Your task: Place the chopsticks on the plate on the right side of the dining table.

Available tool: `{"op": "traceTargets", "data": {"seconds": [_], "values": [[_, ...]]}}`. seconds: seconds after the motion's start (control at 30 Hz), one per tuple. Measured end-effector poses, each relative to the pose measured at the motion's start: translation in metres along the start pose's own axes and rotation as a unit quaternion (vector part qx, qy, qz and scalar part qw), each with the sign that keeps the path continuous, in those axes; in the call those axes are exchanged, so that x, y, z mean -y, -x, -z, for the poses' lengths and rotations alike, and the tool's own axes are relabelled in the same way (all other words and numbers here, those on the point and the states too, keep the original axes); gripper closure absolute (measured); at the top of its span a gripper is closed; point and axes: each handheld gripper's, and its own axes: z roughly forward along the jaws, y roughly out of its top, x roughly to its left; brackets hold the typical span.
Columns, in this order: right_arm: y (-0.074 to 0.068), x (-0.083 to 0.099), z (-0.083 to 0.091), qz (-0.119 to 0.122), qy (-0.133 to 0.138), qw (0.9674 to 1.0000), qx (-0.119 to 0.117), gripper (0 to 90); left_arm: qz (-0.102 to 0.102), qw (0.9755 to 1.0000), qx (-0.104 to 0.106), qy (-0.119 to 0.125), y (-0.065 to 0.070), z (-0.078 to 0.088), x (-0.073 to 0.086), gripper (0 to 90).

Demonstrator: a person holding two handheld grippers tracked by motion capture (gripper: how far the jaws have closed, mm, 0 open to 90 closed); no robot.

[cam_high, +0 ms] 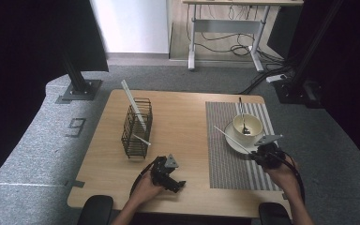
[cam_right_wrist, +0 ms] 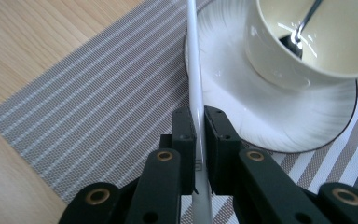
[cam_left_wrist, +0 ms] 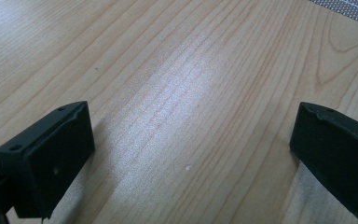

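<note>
The fingers of the left gripper stand wide apart over bare wood – in the left gripper view its two black pads frame nothing but the grain of the table. It sits low near the front edge, pointing roughly toward the striped placemat.

Farther back on the left side stands a wire basket with two white sticks in it: a long one leaning up out of the top, a shorter one poking out of its front side.

Moving right, past the bare middle of the table, a third white stick runs slantwise over the placemat. The right gripper is clamped on its near end; in the right gripper view the pads pinch the rod tight, and its long axis carries straight on away from the jaws, past the rim of the saucer. Beside it sits the cup with a spoon standing in it.

The free tip of the held stick points up and to the left – toward the basket. The right hand holds it, but the basket is well apart, far across the table, nearer the idle left hand. I would judge the coming move to be a long carry leftward with the stick tipped upright at the end.
</note>
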Motion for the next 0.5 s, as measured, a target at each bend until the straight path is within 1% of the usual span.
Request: {"op": "traceTargets", "data": {"seconds": [0.03,0.07,0.1,0.17,0.2,0.3,0.33,0.37,0.5], "values": [[0.0,0.0,0.0,0.0,0.0,1.0,0.0,82.4,0.0,1.0,0.0,0.0,0.0,0.0,0.0,0.0],[0.006,0.005,-0.004,-0.009,-0.004,1.0,0.0,82.5,0.0,1.0,-0.001,0.001,0.0,0.0,0.0,0.0],[0.008,0.007,-0.006,-0.012,-0.006,0.9999,0.0,82.4,0.0,1.0,-0.001,0.001,0.0,0.0,0.0,0.0],[0.011,0.009,-0.008,-0.015,-0.009,0.9998,-0.001,82.4,0.0,1.0,-0.001,0.001,0.0,0.0,0.0,0.0],[0.015,0.012,-0.012,-0.023,-0.013,0.9996,-0.003,82.4,0.001,1.0,-0.001,0.001,0.0,0.0,0.0,0.0],[0.018,0.014,-0.015,-0.029,-0.018,0.9994,-0.001,82.4,0.001,1.0,-0.001,0.001,0.0,0.0,0.0,0.0],[0.022,0.016,-0.018,-0.036,-0.022,0.9991,0.0,82.4,-0.001,1.0,-0.001,0.0,0.0,0.0,0.0,0.0],[0.022,0.016,-0.018,-0.036,-0.022,0.9991,0.0,82.4,-0.001,1.0,-0.001,0.0,0.0,0.0,0.0,0.0],[0.029,0.018,-0.023,-0.045,-0.024,0.9987,-0.004,82.4,-0.001,1.0,-0.001,0.0,0.0,0.0,0.0,0.0]]}}
